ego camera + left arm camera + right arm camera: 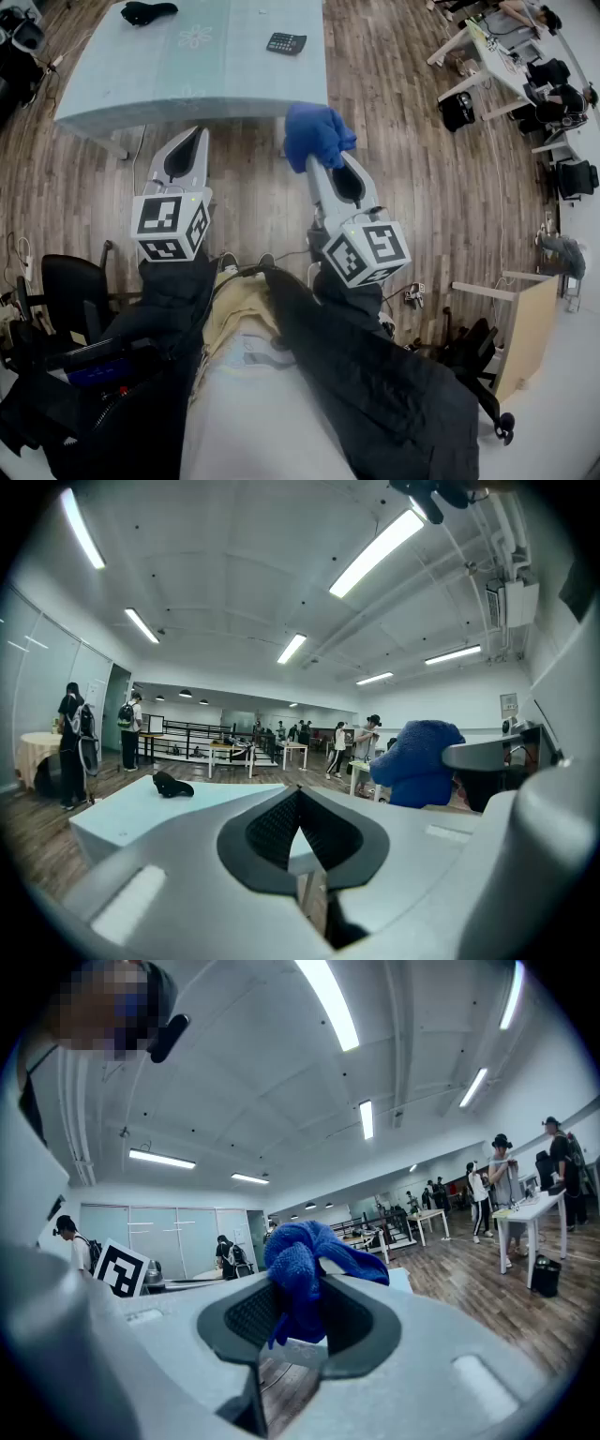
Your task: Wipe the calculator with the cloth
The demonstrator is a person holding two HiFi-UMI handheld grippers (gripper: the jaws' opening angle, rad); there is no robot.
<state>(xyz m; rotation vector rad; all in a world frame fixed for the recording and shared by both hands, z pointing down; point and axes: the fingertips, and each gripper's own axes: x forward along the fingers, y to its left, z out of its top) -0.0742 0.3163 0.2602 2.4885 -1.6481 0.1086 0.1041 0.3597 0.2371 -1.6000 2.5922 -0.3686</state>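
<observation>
The wiping has not begun; only the pick-up of the cloth looks done. Nearest, over the wooden floor (pixel 412 141) and short of the worktop's edge, the right hand-held gripper (pixel 328 167) is clenched on the blue cloth (pixel 317 134). The cloth is pinched between the jaws and bunches out above their tips. Just beside it, the left hand-held gripper (pixel 194 137) has its jaw tips together with nothing between them.

Beyond both lies the pale worktop (pixel 187 80). The calculator (pixel 286 43) lies flat towards the worktop's far right side, well apart from the cloth and touched by neither gripper. At the far edge sits a dark object (pixel 148 12), possibly a glove or a pouch; it is too small to tell.

What is left, by my reading, is the whole job: carry the cloth across to the calculator and rub it over the keys and casing.
</observation>
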